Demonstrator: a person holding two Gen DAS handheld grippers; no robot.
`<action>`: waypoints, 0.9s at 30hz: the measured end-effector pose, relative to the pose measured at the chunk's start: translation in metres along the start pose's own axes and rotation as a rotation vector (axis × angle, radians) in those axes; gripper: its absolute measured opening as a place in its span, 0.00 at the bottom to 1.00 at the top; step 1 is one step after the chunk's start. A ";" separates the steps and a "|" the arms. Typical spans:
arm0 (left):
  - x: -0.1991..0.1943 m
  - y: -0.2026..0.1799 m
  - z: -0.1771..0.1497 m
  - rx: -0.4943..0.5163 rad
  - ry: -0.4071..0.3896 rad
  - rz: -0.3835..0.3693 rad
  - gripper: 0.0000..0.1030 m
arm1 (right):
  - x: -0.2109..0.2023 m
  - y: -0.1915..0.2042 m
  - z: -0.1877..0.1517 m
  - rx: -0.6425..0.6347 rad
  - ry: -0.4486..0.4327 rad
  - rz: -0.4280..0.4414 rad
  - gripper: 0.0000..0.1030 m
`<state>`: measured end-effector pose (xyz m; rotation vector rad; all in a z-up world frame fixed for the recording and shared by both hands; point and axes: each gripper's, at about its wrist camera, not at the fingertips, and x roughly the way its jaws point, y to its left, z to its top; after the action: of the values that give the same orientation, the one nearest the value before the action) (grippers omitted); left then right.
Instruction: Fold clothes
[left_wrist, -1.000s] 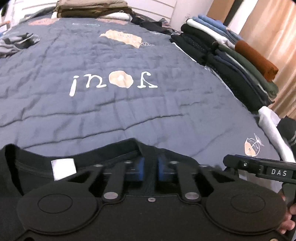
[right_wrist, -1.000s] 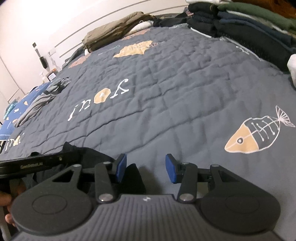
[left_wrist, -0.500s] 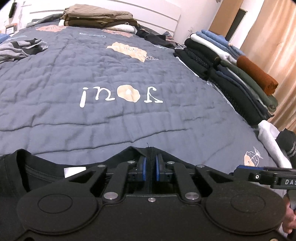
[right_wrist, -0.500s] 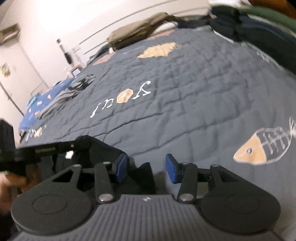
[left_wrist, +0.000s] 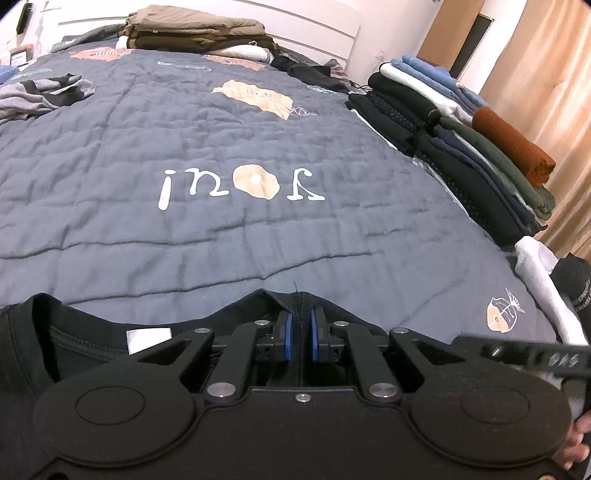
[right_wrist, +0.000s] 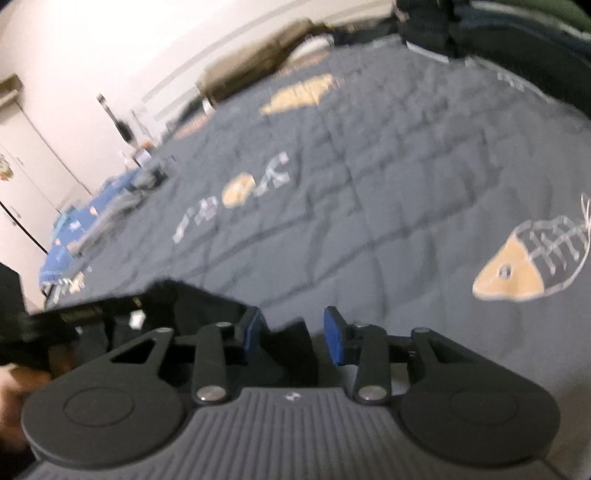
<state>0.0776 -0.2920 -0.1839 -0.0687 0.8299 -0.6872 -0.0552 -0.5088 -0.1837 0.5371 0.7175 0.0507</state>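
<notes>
At the bed's (left_wrist: 258, 147) near edge the unfolded black shirt (left_wrist: 92, 332) was clamped by the left gripper (left_wrist: 299, 338), the right gripper (right_wrist: 293, 338) was closing around its edge, and folding was judged barely begun.

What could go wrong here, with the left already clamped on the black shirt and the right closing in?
1. The left gripper pinches only a narrow seam of the black shirt; a pull might slip it.
2. The right gripper is closing with just a shirt edge between its pads, so it may miss.
</notes>
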 end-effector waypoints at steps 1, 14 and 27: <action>0.000 0.000 0.000 0.001 0.001 0.001 0.10 | -0.003 0.001 0.001 -0.011 -0.010 0.021 0.41; 0.000 0.001 -0.001 0.004 -0.008 0.006 0.10 | 0.017 0.012 -0.009 -0.073 0.059 -0.054 0.19; 0.003 -0.004 -0.007 0.020 -0.020 0.070 0.12 | 0.019 0.024 -0.014 -0.181 -0.001 -0.225 0.13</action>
<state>0.0721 -0.2955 -0.1890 -0.0283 0.8028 -0.6273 -0.0460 -0.4777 -0.1926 0.2816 0.7599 -0.0940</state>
